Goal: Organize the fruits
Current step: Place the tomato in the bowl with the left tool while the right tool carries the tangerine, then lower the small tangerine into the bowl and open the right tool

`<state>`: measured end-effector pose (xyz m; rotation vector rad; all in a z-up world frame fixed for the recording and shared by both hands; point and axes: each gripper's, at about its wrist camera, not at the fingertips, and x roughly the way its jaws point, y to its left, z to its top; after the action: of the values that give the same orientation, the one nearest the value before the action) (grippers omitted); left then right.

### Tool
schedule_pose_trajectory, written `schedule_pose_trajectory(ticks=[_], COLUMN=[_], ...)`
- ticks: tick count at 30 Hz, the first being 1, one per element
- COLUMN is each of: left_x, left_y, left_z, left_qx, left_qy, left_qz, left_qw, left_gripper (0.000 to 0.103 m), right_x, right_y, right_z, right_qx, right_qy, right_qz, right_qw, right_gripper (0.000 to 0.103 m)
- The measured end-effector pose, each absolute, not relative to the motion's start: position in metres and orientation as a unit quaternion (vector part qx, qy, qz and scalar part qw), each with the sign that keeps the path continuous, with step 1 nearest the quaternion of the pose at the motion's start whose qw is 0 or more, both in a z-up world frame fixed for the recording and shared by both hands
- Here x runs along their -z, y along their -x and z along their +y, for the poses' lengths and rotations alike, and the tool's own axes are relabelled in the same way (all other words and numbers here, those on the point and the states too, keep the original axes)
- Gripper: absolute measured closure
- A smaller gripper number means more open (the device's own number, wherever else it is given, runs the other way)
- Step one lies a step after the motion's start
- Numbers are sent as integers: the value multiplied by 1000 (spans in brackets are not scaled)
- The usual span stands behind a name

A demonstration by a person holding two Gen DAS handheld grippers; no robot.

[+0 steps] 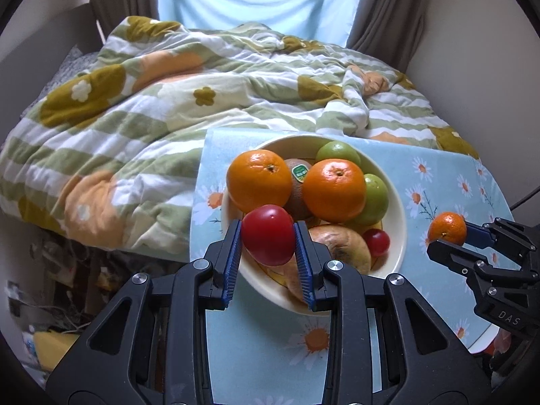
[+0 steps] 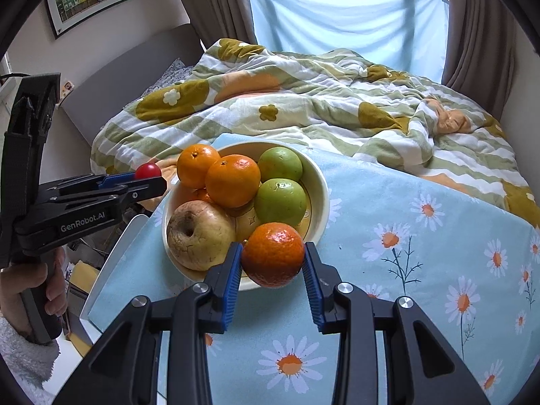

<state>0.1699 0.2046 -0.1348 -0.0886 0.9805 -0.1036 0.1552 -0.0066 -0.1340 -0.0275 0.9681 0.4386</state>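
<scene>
Daisy tablecloth (image 2: 422, 222), fruit bowl (image 2: 319, 182), left hand-held gripper (image 1: 268, 236) clamping red fruit (image 1: 268, 234), right hand-held gripper (image 2: 273, 256) clamping mandarin (image 2: 273, 253)

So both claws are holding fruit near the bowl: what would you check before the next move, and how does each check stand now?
1. Left gripper clamped on the small red tomato-like fruit: ok.
2. Right gripper clamped on the small orange mandarin: ok.
3. Both fruits sit centred between the blue pads: ok.
4. The two grippers are well apart: ok.
5. Free space in the cream ceramic bowl: not ok, piled high.
6. Whether either fruit rests on anything: cannot tell.
</scene>
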Motion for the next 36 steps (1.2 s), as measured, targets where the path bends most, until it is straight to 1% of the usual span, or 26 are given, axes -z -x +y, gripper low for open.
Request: schedule_pose_trajectory(ticks=[9, 14, 19, 20, 21, 22, 23, 33, 36], left_x=[157, 154, 147, 146, 145, 144, 141, 130, 130], left_y=[-183, -185, -184, -183, -183, -182, -179, -154, -145], left_z=[218, 220, 221, 220, 220, 221, 221, 215, 213], left_qx=[76, 96, 92, 91, 89, 86, 86, 72, 70], left_qy=[43, 57, 44, 42, 41, 39, 39, 0, 4], left_qz=[481, 475, 471, 472, 472, 472, 466, 470, 474], left_qw=[873, 873, 876, 876, 876, 877, 880, 880, 878], left_gripper=[66, 66, 64, 55, 25, 4, 0, 0, 0], right_x=[142, 142, 139, 138, 137, 136, 135, 125, 127], right_y=[-161, -162, -163, -163, -162, -162, -161, -162, -165], right_z=[9, 11, 11, 11, 11, 11, 12, 15, 17], right_qx=[-191, -182, -174, -173, -173, -172, -172, -181, -189], right_qy=[6, 2, -3, -3, -3, -3, -3, 8, 15], right_qz=[471, 470, 468, 468, 467, 467, 466, 462, 464], right_qw=[862, 864, 866, 867, 867, 867, 868, 868, 865], right_gripper=[70, 70, 70, 70, 70, 70, 70, 70, 70])
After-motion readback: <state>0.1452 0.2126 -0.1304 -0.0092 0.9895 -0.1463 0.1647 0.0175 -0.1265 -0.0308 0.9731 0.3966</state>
